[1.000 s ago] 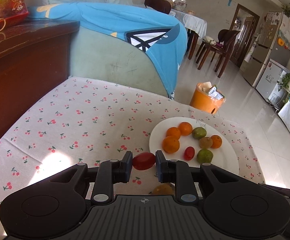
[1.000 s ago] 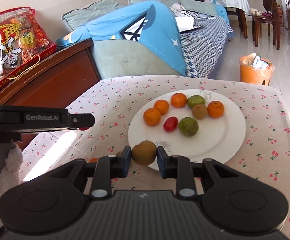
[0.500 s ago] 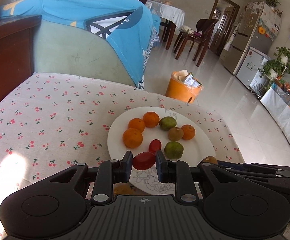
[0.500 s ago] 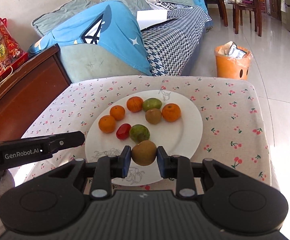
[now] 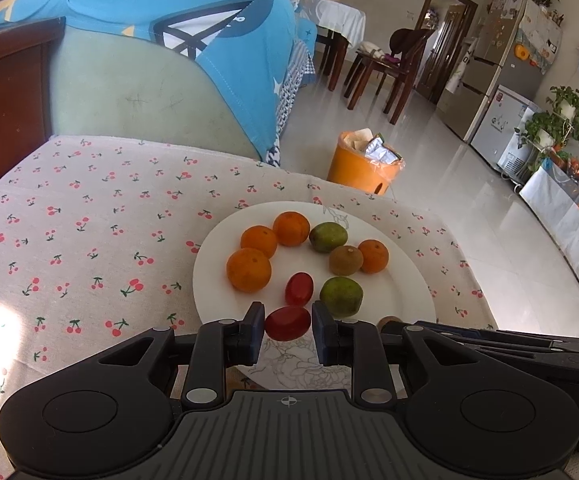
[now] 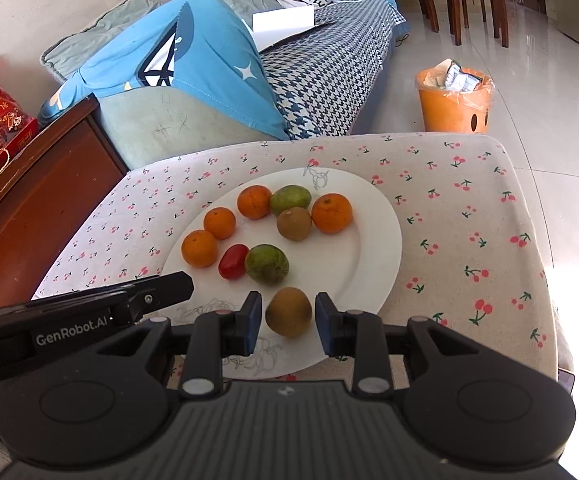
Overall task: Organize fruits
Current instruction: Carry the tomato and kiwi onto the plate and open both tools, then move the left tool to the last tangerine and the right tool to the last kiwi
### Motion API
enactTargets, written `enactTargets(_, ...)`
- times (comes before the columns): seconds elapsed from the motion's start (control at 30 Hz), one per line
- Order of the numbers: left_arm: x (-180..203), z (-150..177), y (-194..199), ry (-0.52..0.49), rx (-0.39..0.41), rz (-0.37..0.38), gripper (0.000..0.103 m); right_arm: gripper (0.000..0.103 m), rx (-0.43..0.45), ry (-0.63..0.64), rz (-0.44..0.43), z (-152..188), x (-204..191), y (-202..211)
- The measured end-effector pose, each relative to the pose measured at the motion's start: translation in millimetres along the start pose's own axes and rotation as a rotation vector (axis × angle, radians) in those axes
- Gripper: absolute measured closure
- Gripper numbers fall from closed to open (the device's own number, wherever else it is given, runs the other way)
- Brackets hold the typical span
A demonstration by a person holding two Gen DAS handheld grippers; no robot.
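Observation:
A white plate [image 5: 403, 280] on the cherry-print cloth holds several oranges [image 5: 248, 269], two green citrus [image 5: 341, 296], a kiwi [image 5: 345, 260] and a red tomato [image 5: 299, 289]. Low over the plate's near rim, my left gripper [image 5: 288, 330] has its pads against a second red tomato [image 5: 287, 322] while its jaws are opening. My right gripper [image 6: 288, 316] is also opening. A brown kiwi [image 6: 288, 312] sits on the plate [image 6: 353, 248] between its pads, with a thin gap on each side. The two grippers are side by side, the left one's finger [image 6: 161, 286] showing in the right wrist view.
An orange waste bin [image 6: 454, 100] stands on the tiled floor beyond the table's far edge. A sofa with a blue garment [image 5: 193, 28] lies behind the table, a dark wooden cabinet [image 6: 29, 216] to its left. The cloth [image 6: 469, 208] right of the plate is bare.
Both grippers moved forward over the plate and sank a little. The right jaws have parted from the brown kiwi, which now rests on the plate. The left jaws have begun to widen.

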State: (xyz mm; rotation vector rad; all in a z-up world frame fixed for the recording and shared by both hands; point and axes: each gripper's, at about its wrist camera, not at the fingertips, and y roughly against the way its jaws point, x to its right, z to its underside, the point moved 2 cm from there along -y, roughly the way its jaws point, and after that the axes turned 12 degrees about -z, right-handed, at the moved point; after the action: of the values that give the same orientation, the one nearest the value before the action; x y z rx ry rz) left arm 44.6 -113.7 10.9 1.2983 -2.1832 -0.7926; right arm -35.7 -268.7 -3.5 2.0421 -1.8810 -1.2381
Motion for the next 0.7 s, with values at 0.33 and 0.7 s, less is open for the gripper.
enactTargets(0.33, -6, -11, 16, -0.004, 0.030, -0.039, 0.045, 0.071, 0.012, 0.022, -0.024, -3, -5, 6)
enactTargets(0.7, -35, -12, 33, 0.040, -0.010, -0.129, 0.041, 0.068, 0.000, 0.097, -0.094, 0, -26, 7)
